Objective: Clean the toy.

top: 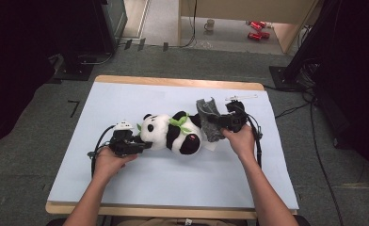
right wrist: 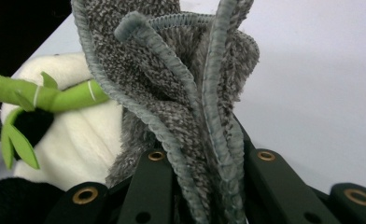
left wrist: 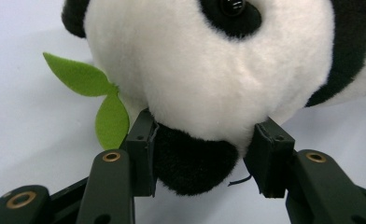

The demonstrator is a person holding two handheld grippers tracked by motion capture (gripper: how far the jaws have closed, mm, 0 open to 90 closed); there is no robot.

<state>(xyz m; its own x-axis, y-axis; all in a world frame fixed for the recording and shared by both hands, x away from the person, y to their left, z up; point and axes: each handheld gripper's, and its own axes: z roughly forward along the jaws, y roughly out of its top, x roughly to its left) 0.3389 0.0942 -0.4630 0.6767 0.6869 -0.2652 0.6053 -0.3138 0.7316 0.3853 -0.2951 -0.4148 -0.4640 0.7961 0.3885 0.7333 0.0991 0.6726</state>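
We grip the fluffy plush panda (top: 171,133), lying mid-table (top: 126,188), by its head in our half-closed left tool (left wrist: 202,154). Our right tool (right wrist: 204,172) pinches a nubbly grey cloth (right wrist: 172,79), bunched in folds beside the panda's feet. Its close view shows ribbed piping, perhaps a hem.

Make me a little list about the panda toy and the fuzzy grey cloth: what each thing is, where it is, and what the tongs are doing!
toy: black-and-white plush panda, lying on the pale blue table cover
cloth: fuzzy grey knitted cloth, bunched beside the panda's back end
left tongs: clamped on the panda's head
right tongs: shut on the grey cloth, holding it folded upward
extra: green felt leaves by the panda's head
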